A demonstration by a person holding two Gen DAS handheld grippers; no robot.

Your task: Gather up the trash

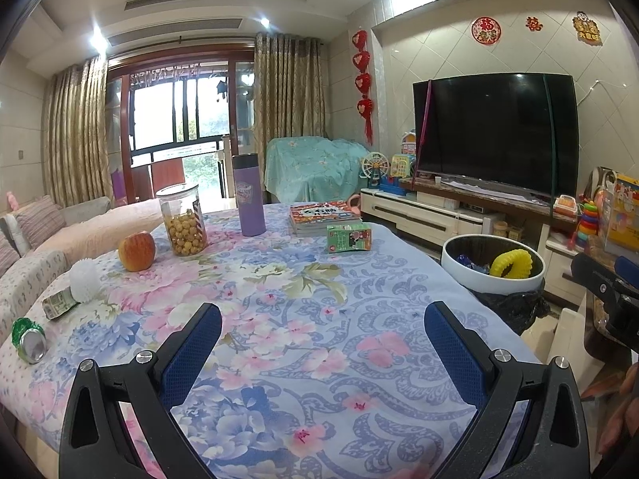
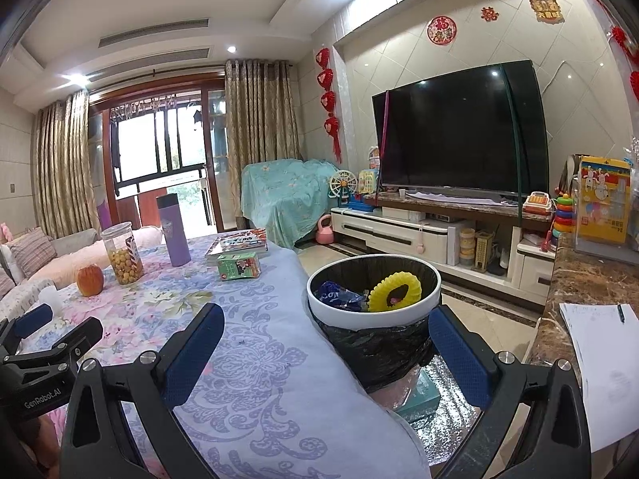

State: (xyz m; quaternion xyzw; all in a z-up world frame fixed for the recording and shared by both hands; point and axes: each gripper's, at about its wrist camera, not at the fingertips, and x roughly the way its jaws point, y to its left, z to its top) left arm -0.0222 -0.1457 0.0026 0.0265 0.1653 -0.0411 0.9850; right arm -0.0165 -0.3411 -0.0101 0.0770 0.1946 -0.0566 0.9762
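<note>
Trash bin (image 2: 373,311), white rim with black liner, is standing just off the right edge of the surface (image 1: 279,319); it is already holding a yellow ring (image 2: 393,292) and a blue wrapper (image 2: 337,293). In the right wrist view the bin is sitting between and just ahead of the right gripper (image 2: 325,329) fingers, nearer the right-hand one, not touching either. Right fingers are spread wide, holding nothing.

Trash on the surface: crushed green can (image 1: 28,339) lying on its side at the near-left edge, a flattened green carton (image 1: 59,302) just beyond it and touching a white spiky ball (image 1: 84,275), and a green drink box (image 1: 348,237) further out, in front of a stack of books (image 1: 323,217). All three are lying well outside the left gripper (image 1: 321,329): can and carton off to its left, drink box ahead of it. Left fingers are also spread wide, empty, hovering over the floral cloth.

Non-trash: apple (image 1: 137,250), clear jar of yellow snacks (image 1: 183,219), purple flask (image 1: 250,194) standing upright mid-surface.
</note>
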